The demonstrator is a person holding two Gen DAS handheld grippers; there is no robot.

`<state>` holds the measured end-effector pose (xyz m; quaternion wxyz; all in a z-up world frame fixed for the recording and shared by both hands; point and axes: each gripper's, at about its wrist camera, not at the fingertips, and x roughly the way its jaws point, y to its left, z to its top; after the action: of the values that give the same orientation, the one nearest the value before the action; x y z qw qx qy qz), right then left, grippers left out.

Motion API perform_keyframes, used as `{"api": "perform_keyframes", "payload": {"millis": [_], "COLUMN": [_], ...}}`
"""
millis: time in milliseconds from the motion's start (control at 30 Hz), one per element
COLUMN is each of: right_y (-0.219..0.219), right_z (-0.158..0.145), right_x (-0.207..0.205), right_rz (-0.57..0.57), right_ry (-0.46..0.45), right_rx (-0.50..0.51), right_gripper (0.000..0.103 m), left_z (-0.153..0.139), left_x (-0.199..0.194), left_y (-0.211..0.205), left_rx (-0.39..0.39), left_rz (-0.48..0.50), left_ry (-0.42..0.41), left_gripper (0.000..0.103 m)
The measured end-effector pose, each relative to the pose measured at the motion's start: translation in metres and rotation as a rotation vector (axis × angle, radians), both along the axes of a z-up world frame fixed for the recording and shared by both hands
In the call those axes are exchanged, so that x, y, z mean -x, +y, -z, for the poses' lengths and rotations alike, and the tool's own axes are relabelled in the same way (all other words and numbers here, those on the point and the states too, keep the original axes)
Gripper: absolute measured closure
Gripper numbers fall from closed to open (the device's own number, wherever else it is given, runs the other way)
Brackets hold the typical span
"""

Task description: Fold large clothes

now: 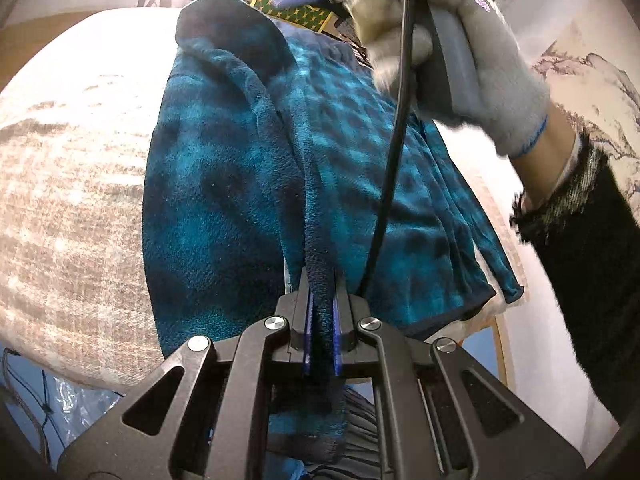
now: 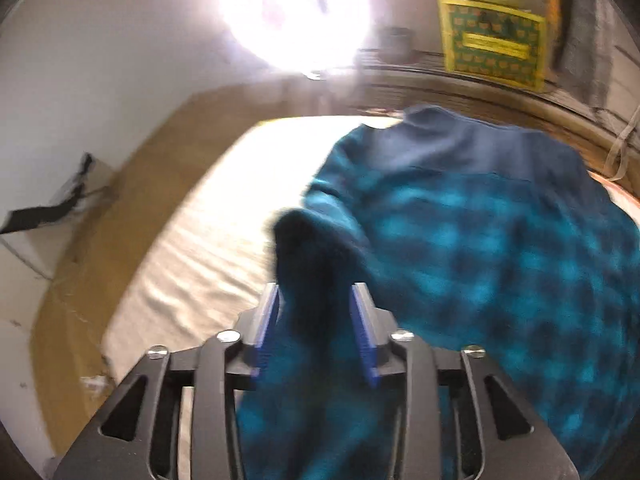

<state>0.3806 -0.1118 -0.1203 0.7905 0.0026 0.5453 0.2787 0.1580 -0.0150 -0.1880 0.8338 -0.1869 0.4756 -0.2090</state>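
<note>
A teal and dark-blue checked fleece garment [image 1: 224,200] lies spread along a pale bed cover [image 1: 72,200]. My left gripper [image 1: 322,280] is shut on a dark-edged fold of it, and the cloth runs down between the blue pads. In the right wrist view the same garment [image 2: 480,240] covers the right side of the bed [image 2: 192,240]. My right gripper [image 2: 316,296] stands open, with a dark sleeve end [image 2: 308,248] lying loose between its blue pads [image 2: 366,332]. A gloved hand [image 1: 492,80] holds the right gripper's grey handle above the garment.
A black cable [image 1: 394,160] hangs across the garment in the left wrist view. A green and yellow patterned box [image 2: 492,44] stands behind the bed. A bright lamp [image 2: 296,12] glares at the top. Brown floor [image 2: 132,184] borders the bed's left side.
</note>
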Motion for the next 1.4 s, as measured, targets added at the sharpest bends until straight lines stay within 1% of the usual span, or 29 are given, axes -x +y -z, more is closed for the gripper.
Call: {"api": "perform_keyframes", "payload": {"millis": [67, 100, 133, 200, 233, 300, 333, 367, 400, 433, 533, 600, 633, 700, 733, 800, 833, 867, 900, 967, 1000, 1067, 1100, 1167, 1200, 1233, 1300, 1367, 1400], "right_y": [0.014, 0.023, 0.032, 0.040, 0.041, 0.034, 0.031, 0.025, 0.019, 0.008, -0.025, -0.056, -0.074, -0.108, -0.116, -0.127, -0.128, -0.129, -0.131, -0.136, -0.137, -0.139, -0.140, -0.143, -0.145, -0.145, -0.152, -0.159, -0.164], "right_z": [0.016, 0.025, 0.035, 0.048, 0.054, 0.062, 0.062, 0.062, 0.061, 0.056, 0.029, 0.021, 0.023, 0.045, 0.055, 0.078, 0.086, 0.093, 0.097, 0.091, 0.082, 0.067, 0.059, 0.036, 0.022, 0.011, -0.015, -0.036, -0.045], "right_x": [-0.013, -0.021, -0.030, -0.045, -0.054, -0.070, -0.073, -0.077, -0.079, -0.082, -0.086, -0.091, -0.095, -0.102, -0.102, -0.101, -0.099, -0.098, -0.096, -0.091, -0.086, -0.080, -0.078, -0.063, -0.053, -0.046, -0.021, 0.007, 0.021], "right_rz": [-0.018, -0.015, 0.009, 0.053, 0.080, 0.133, 0.155, 0.180, 0.194, 0.206, 0.193, 0.230, 0.266, 0.352, 0.376, 0.415, 0.423, 0.430, 0.439, 0.440, 0.425, 0.393, 0.374, 0.322, 0.297, 0.282, 0.236, 0.196, 0.175], "right_ry": [0.076, 0.092, 0.102, 0.134, 0.150, 0.150, 0.152, 0.159, 0.172, 0.181, 0.133, 0.124, 0.130, 0.187, 0.207, 0.226, 0.249, 0.276, 0.302, 0.301, 0.301, 0.293, 0.281, 0.259, 0.247, 0.236, 0.213, 0.197, 0.188], "right_rx": [-0.030, -0.018, 0.008, 0.016, 0.008, 0.016, 0.021, 0.008, -0.015, -0.064, -0.205, -0.301, -0.334, -0.393, -0.391, -0.283, -0.240, -0.224, -0.234, -0.292, -0.312, -0.312, -0.307, -0.314, -0.319, -0.322, -0.335, -0.343, -0.345], "right_gripper": [0.057, 0.057, 0.057, 0.057, 0.057, 0.057, 0.060, 0.084, 0.098, 0.099, 0.099, 0.099, 0.099, 0.099, 0.099, 0.099, 0.095, 0.095, 0.095, 0.095, 0.094, 0.077, 0.076, 0.076, 0.076, 0.076, 0.076, 0.076, 0.076], "left_z": [0.001, -0.001, -0.001, 0.000, 0.002, 0.004, 0.005, 0.005, 0.005, 0.005, 0.002, -0.002, -0.003, -0.002, -0.001, 0.005, 0.008, 0.011, 0.012, 0.012, 0.011, 0.006, 0.003, -0.005, -0.009, -0.015, -0.029, -0.040, -0.044], "left_x": [0.001, 0.002, 0.002, 0.001, 0.002, 0.002, 0.003, 0.003, 0.005, 0.006, 0.010, 0.013, 0.014, 0.015, 0.015, 0.013, 0.012, 0.011, 0.010, 0.012, 0.015, 0.023, 0.027, 0.039, 0.044, 0.050, 0.065, 0.078, 0.084], "left_y": [-0.004, -0.006, -0.007, -0.006, -0.007, -0.009, -0.011, -0.011, -0.012, -0.012, -0.012, -0.016, -0.019, -0.025, -0.028, -0.034, -0.037, -0.038, -0.040, -0.041, -0.040, -0.035, -0.031, -0.025, -0.024, -0.021, -0.013, -0.001, 0.008], "left_rx": [-0.008, -0.011, -0.013, -0.015, -0.015, -0.021, -0.024, -0.027, -0.029, -0.031, -0.040, -0.057, -0.064, -0.088, -0.099, -0.115, -0.113, -0.112, -0.107, -0.083, -0.072, -0.040, -0.019, 0.044, 0.056, 0.056, 0.049, 0.043, 0.037], "left_rz": [0.003, 0.004, 0.004, 0.005, 0.006, 0.009, 0.011, 0.012, 0.012, 0.012, 0.010, 0.018, 0.025, 0.039, 0.045, 0.054, 0.062, 0.066, 0.070, 0.077, 0.084, 0.098, 0.101, 0.131, 0.145, 0.155, 0.177, 0.177, 0.163], "left_ry": [-0.002, -0.004, -0.006, -0.005, -0.006, -0.009, -0.011, -0.013, -0.014, -0.015, -0.022, -0.034, -0.038, -0.043, -0.044, -0.031, -0.019, -0.010, -0.001, 0.003, 0.004, -0.001, -0.002, 0.004, 0.003, -0.008, -0.047, -0.074, -0.085], "left_gripper": [0.098, 0.098, 0.098, 0.098, 0.098, 0.098, 0.098, 0.098, 0.098, 0.098, 0.098, 0.098, 0.098, 0.098, 0.098, 0.098, 0.098, 0.098, 0.098, 0.097, 0.094, 0.087, 0.083, 0.083, 0.083, 0.083, 0.083, 0.083, 0.080]}}
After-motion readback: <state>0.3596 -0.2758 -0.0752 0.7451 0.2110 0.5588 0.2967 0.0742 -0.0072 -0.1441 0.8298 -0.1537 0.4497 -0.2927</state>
